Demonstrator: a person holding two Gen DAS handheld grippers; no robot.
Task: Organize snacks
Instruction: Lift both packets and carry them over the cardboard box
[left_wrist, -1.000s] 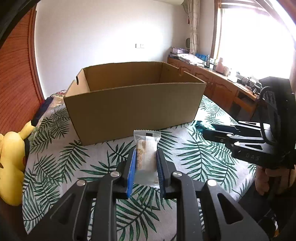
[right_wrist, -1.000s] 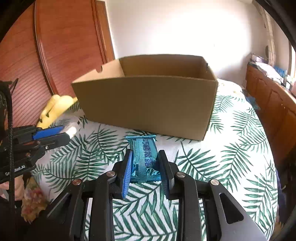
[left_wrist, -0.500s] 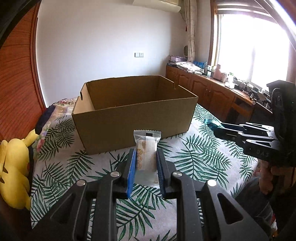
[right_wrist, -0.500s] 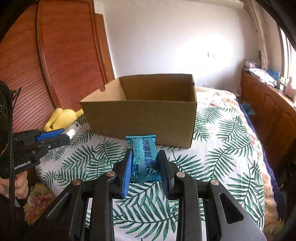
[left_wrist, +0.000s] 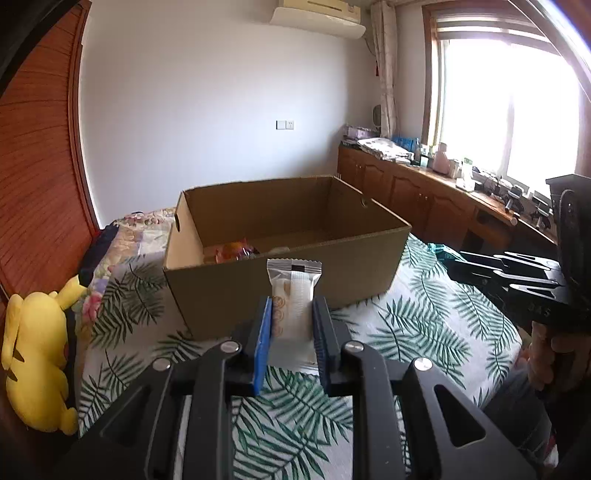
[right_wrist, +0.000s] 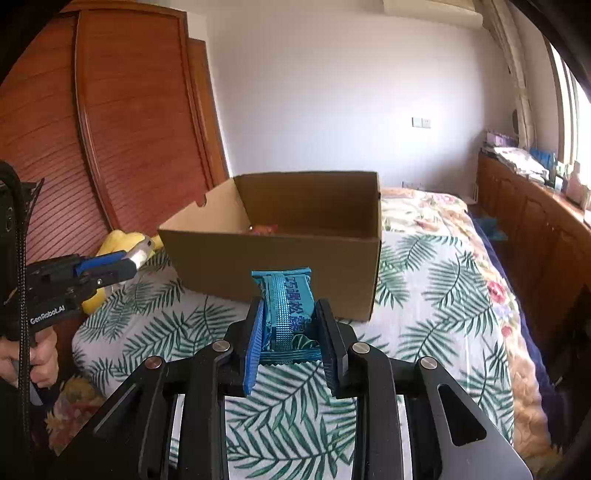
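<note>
Both my tongs rose, left tongs (left_wrist: 291, 325) gripping the white snack (left_wrist: 293, 295), right tongs (right_wrist: 290, 328) the blue snack (right_wrist: 286, 310), clearing the box (left_wrist: 280, 284) rim at centre frame

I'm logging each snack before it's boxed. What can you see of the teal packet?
The teal packet is a small shiny foil pillow pack with crimped ends, a ridged centre seam and pale printed characters. It stands upright, sealed, clamped at its sides between the right gripper pads, held above the leaf-print bedspread in front of the box.
</note>
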